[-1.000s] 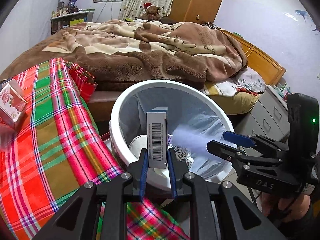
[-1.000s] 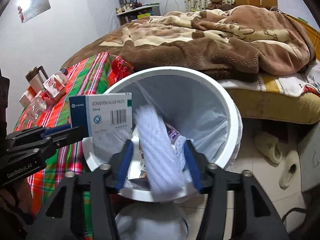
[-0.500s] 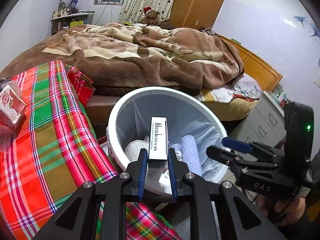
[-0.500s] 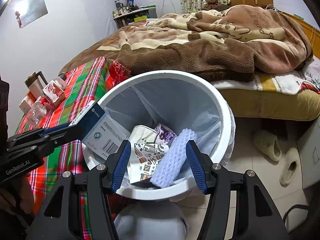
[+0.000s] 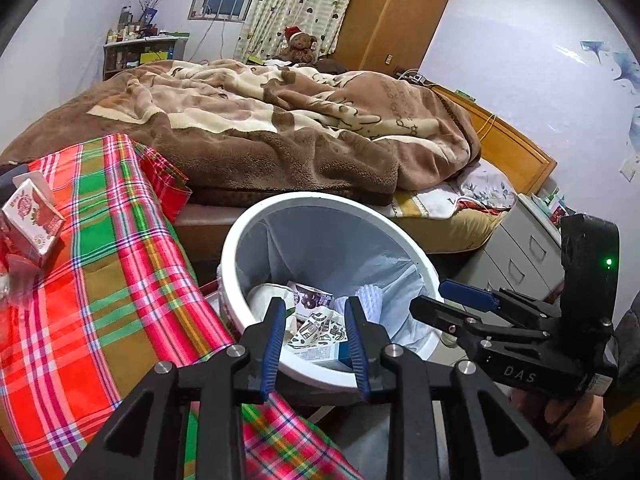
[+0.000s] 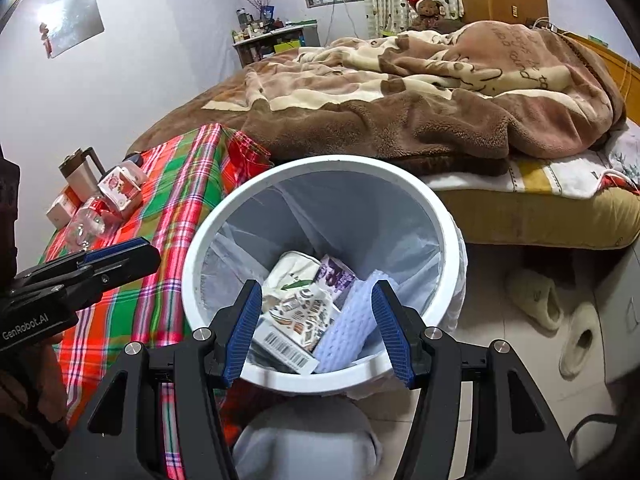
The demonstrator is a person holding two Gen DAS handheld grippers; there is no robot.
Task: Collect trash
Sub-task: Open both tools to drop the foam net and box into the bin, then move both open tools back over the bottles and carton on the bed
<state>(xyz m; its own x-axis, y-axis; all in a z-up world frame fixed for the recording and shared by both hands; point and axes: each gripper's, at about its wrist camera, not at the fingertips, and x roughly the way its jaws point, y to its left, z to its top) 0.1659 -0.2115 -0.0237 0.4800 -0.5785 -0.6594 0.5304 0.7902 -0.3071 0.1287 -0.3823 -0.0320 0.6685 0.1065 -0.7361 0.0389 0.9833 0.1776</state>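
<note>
Both my claws empty over the white bin (image 6: 436, 216), left claw (image 5: 316, 340) opening, right claw (image 6: 316, 328) wide; remaining carton (image 6: 120, 186) lies upper left on the plaid bench (image 6: 180, 200), nearer my left.

I had the bin (image 6: 436, 216) between the cloth-covered table (image 6: 176, 216) on its left and the bed (image 6: 400, 92) behind it. In the bin lay a barcoded box (image 6: 280, 344), a foam sleeve (image 6: 352, 332) to its right, and wrappers behind them. Slippers (image 6: 536, 300) sat on the floor to the right.
</note>
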